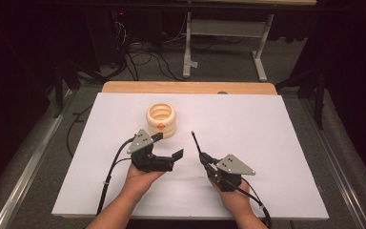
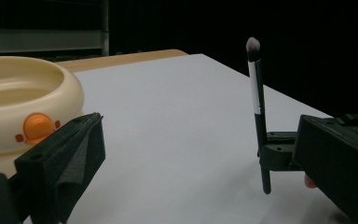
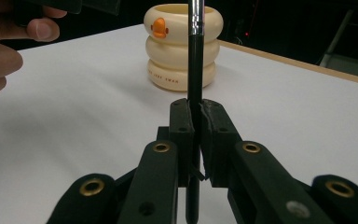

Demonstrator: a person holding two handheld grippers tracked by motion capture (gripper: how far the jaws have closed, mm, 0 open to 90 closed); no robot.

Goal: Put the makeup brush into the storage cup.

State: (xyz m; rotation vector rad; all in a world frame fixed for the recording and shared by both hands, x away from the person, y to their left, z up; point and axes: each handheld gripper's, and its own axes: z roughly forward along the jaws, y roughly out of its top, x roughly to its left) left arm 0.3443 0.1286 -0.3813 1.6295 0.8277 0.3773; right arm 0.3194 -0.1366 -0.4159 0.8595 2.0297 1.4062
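A cream ringed cup (image 1: 161,119) with an orange duck face stands on the white sheet, left of centre. My left gripper (image 1: 167,145) is open just in front of it, with nothing between its jaws. In the left gripper view the cup (image 2: 23,102) sits close behind the left jaw. My right gripper (image 1: 204,159) is shut on a thin black brush (image 1: 196,141) whose tip points away toward the cup's right side. The brush (image 2: 257,93) stands upright with a pale bristle tip. In the right gripper view my right gripper (image 3: 196,121) clamps the brush (image 3: 195,70) in front of the cup (image 3: 184,46).
The white sheet (image 1: 276,143) covers a wooden table whose far edge (image 1: 190,87) shows. Beyond it are a white table frame (image 1: 224,33) and cables (image 1: 143,57) on the floor. A hand (image 3: 4,46) holding the left gripper appears at the left.
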